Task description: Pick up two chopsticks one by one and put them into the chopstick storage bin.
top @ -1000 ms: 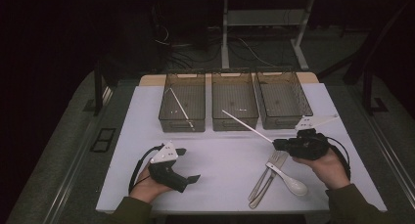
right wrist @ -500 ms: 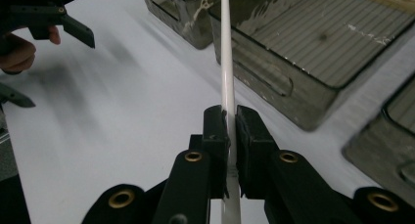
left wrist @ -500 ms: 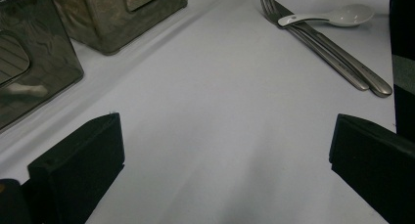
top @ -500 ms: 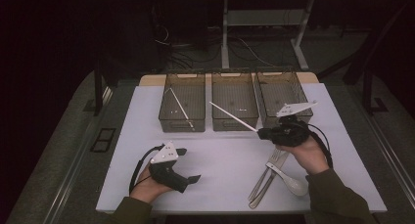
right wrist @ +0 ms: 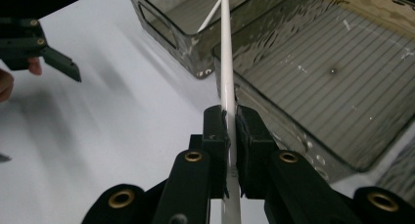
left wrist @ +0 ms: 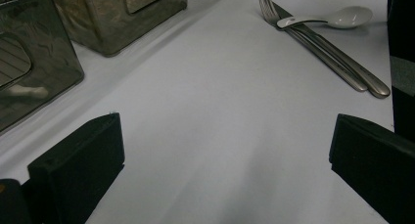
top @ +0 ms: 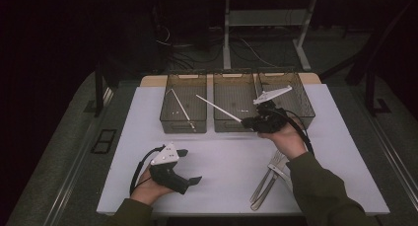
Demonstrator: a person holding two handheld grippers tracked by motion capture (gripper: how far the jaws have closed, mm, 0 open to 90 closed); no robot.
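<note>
My right gripper (top: 245, 121) is shut on a thin white stick (top: 217, 107), which points left and away over the front of the middle bin (top: 215, 101). In the right gripper view its jaws (right wrist: 230, 131) clamp the stick (right wrist: 226, 62), whose far end reaches toward the left bin (right wrist: 161, 18). A second white stick (top: 180, 106) lies in the left bin (top: 182, 125). My left gripper (top: 190, 166) rests on the white table near the front left, and its jaws (left wrist: 225, 160) stand open with nothing between them.
Three clear brown bins stand in a row at the back; the right bin (top: 308, 107) is behind my right hand. A fork and knife (top: 266, 179) lie at the front right, with a white spoon (left wrist: 337, 18) beside them. The table top (top: 231, 157) is white.
My right hand has carried the white stick left and away from the cutlery, up to the front of the middle bin. The left gripper has stayed in place.
</note>
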